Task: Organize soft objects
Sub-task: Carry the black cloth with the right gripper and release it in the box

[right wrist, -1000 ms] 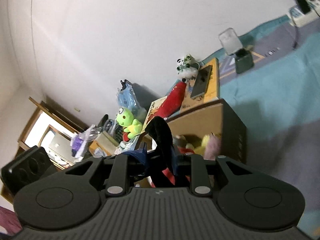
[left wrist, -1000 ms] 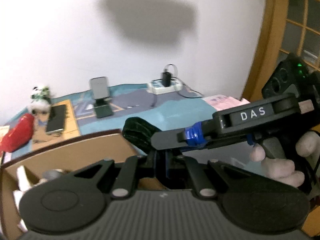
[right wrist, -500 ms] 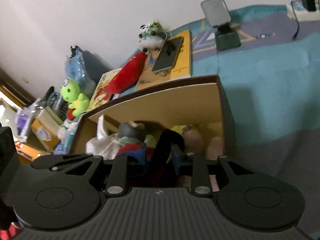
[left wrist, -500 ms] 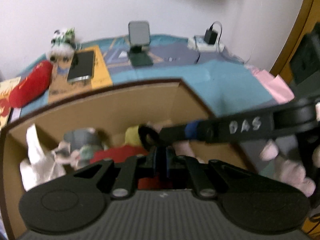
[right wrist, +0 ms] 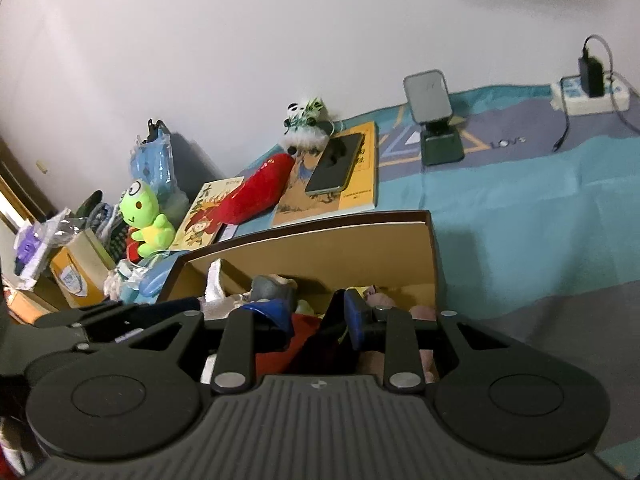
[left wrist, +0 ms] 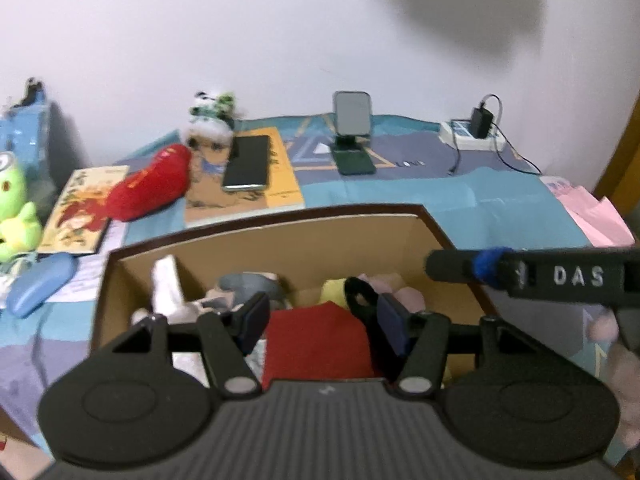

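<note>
An open cardboard box [left wrist: 280, 216] [right wrist: 320, 222] holds several soft things, with a red cloth [left wrist: 316, 340] [right wrist: 304, 336] on top. My left gripper [left wrist: 324, 318] hangs over it, jaws opening wide, nothing pressed between the pads. A black fabric piece [left wrist: 358, 298] leans on its right finger. In the right wrist view the black piece [right wrist: 334, 320] lies against the right finger of my right gripper [right wrist: 316, 316]. Those jaws stand partly apart, and red shows beside the other pad. Seen from the left, the right gripper [left wrist: 434, 268] reaches in from the right.
Behind the box lie a red chili plush [left wrist: 148, 184], a panda plush [left wrist: 210, 120], a phone on a yellow book [left wrist: 246, 162], a phone stand [left wrist: 352, 132] and a power strip [left wrist: 468, 136]. A green frog plush [right wrist: 144, 216] sits at the left, amid clutter.
Both grippers tipped down over the box with the black piece. The left jaws went from shut on it to wide apart. The right jaws loosened, then kept their gap.
</note>
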A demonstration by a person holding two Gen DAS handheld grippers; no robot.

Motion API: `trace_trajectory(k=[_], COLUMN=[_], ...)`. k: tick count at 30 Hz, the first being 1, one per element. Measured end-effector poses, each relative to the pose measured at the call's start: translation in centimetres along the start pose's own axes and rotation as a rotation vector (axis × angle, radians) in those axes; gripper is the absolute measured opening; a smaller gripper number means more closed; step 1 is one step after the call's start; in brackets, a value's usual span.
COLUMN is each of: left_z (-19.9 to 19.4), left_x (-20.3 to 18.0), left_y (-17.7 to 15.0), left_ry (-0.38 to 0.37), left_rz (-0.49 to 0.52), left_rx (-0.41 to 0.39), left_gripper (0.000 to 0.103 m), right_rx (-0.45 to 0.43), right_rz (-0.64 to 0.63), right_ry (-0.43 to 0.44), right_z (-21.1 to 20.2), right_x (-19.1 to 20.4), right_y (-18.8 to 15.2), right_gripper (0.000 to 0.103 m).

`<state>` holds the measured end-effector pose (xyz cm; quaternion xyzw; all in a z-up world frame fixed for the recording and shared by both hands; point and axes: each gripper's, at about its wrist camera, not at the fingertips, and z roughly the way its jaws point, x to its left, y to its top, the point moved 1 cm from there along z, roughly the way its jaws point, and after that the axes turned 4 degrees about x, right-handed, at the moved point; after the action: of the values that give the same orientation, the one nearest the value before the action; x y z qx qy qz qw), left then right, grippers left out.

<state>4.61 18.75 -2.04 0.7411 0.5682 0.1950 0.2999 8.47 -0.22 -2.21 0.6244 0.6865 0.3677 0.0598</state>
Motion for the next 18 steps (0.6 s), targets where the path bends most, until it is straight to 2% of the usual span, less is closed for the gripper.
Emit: trace_trajectory(k=[4, 8, 10, 15, 18], left_z=[-1.5, -2.4, -2.8, -4.0, -4.7], left_x=[0.0, 0.0, 0.2, 0.4, 0.1], left_y=[-0.4, -1.0, -1.5, -2.5, -3.1], left_ry=[0.065, 0.178, 0.198, 0.273, 0.301], left_rz=[-0.039, -0.057, -0.072, -0.092, -0.105], left_rx=[-0.012, 0.007, 0.020, 0.048, 0.060], left_gripper=[0.065, 0.065, 0.065, 0.066, 0.066], right_rx=[-0.017, 0.013, 0.021, 0.015, 0.023], right_rz=[-0.027, -0.024, -0.019, -0.098, -0.100], right_ry=[-0.049, -0.066, -0.071, -0.131, -0.108], right_z=[-1.2, -1.8, -2.1, -3.0, -3.6], right_x=[1.1, 1.7, 2.0, 3.3, 3.4], right_y=[-0.7, -1.6, -2.2, -3.5, -4.1], right_gripper=[0.012, 0.013, 0.013, 0.014, 0.014])
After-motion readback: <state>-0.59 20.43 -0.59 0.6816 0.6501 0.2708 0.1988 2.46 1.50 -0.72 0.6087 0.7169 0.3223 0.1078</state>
